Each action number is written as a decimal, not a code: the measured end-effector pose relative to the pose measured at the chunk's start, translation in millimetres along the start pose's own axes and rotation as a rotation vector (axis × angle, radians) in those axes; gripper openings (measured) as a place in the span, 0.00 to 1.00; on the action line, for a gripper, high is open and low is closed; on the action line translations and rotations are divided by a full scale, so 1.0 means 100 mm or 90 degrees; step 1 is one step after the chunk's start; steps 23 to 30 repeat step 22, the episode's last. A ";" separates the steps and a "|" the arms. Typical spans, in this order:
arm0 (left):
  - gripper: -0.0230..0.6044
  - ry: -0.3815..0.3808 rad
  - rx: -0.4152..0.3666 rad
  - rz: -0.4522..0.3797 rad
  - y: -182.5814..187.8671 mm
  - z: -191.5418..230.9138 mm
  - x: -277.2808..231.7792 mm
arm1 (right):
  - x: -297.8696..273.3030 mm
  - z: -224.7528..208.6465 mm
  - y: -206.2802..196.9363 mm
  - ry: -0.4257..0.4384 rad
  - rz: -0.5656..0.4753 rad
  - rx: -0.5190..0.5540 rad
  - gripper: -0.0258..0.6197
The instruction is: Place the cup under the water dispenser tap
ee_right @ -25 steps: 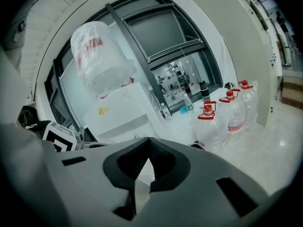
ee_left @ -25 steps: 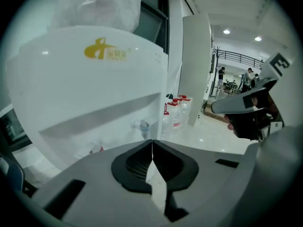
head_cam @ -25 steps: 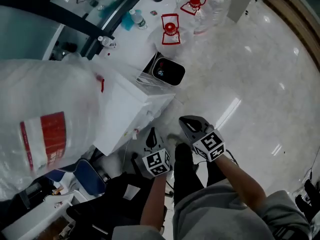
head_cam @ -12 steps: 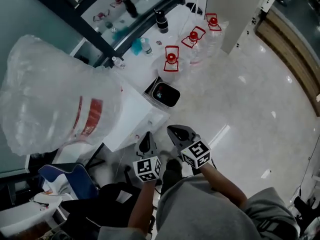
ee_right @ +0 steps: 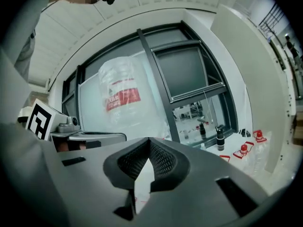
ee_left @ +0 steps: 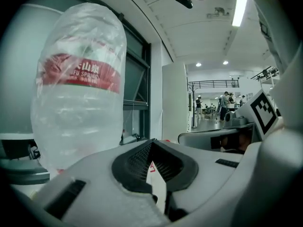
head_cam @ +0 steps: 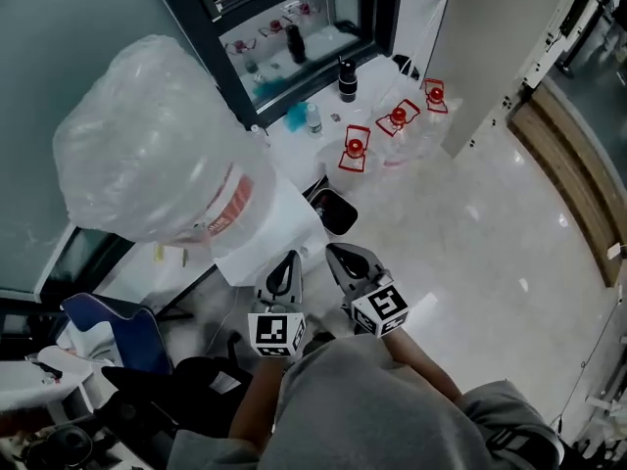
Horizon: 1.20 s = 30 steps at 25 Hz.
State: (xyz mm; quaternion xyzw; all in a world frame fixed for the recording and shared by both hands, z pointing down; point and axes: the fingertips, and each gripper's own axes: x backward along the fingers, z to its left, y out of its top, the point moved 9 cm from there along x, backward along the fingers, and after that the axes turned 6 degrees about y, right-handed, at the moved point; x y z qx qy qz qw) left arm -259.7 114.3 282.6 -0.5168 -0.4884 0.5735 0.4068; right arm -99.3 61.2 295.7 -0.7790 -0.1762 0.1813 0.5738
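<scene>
Floor: pale glossy tiles (head_cam: pixel 490 253) spread away to the right of where the person stands.
Water bottle: a big clear upturned bottle (head_cam: pixel 157 145) with a red label band tops the machine. It fills much of the left gripper view.
Water dispenser: only the top and one side of its white cabinet (head_cam: pixel 279 223) show below the bottle, right in front of the person.
Chair: a blue seat (head_cam: pixel 108 326) stands at lower left, well apart from the tap side.
Spare jugs: three clear jugs with red caps and handles (head_cam: pixel 355 150) sit on the floor by the window wall.
Bin: a small black bin (head_cam: pixel 335 211) stands just beside the dispenser.
Left gripper: (head_cam: pixel 285 267) its jaws are pressed together with nothing between them, and it is held near the cabinet.
Right gripper: (head_cam: pixel 343 258) it is likewise closed up and empty, just beside the left one.
Flask: a dark flask (head_cam: pixel 346 79) stands on the low ledge by the window.
Cup: I find no cup in any view.
Progress: neither gripper carries anything. That fits a cup waiting elsewhere as well as one already set under the tap, out of sight.
Hidden: the tap and the dispenser's front face are covered by the bottle and cabinet top. The person's own body blocks the floor at their feet.
</scene>
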 end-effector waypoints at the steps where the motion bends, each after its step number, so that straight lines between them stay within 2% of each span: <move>1: 0.05 -0.001 0.003 -0.010 0.06 0.02 0.01 | -0.02 0.01 0.07 0.004 -0.007 0.009 0.05; 6: 0.05 -0.016 -0.046 -0.058 0.37 0.09 0.03 | -0.16 0.13 0.34 0.033 -0.033 0.057 0.05; 13: 0.05 -0.023 -0.048 -0.111 0.58 0.21 0.14 | -0.30 0.28 0.50 0.060 -0.065 0.105 0.05; 30: 0.05 -0.016 -0.037 -0.124 0.64 0.34 0.15 | -0.43 0.38 0.61 0.074 -0.085 0.131 0.05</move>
